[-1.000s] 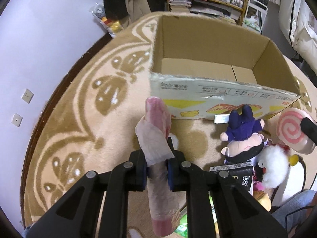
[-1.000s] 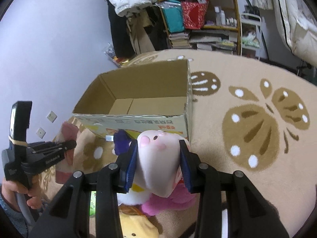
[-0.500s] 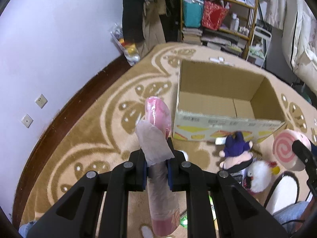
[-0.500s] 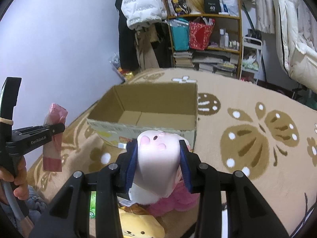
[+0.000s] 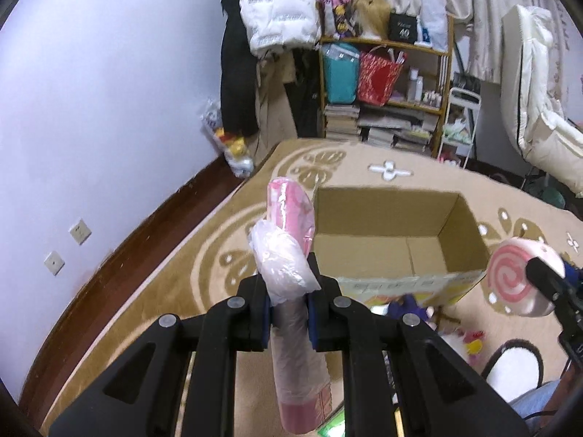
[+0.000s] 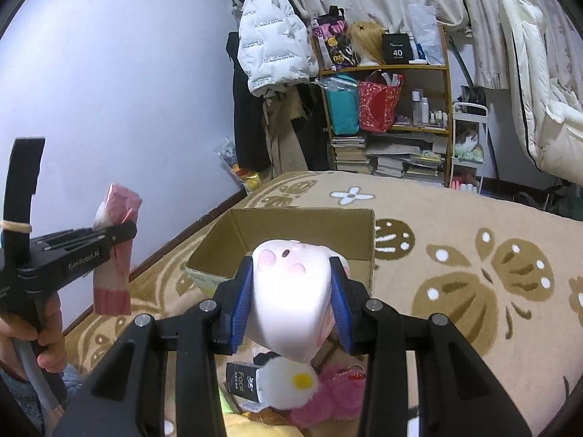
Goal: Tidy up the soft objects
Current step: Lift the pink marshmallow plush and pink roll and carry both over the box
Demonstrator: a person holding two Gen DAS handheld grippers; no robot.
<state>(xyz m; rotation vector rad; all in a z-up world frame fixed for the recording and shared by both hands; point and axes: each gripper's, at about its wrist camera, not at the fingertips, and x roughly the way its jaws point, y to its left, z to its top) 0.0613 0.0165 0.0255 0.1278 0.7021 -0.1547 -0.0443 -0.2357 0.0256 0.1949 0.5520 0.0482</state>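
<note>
Left wrist: pink roll [image 5: 289,251] between jaws.

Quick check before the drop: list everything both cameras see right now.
Cardboard box: 1, brown, open and empty, on the rug.
Rug: 1, tan with brown and white flowers, on the floor.
Wrapped roll: 1, pink, in plastic, held above the rug.
Swirl cushion: 1, pale pink with a pink spiral, held near the box.
Plush toys: several, white, pink, yellow, purple, piled in front of the box.
Shelf: 1, wooden, far wall, with bags, bottles, books.
Puffer jacket: 1, white, hanging beside the shelf.
Left gripper: shut on the roll.
Right gripper: shut on the cushion.
</note>
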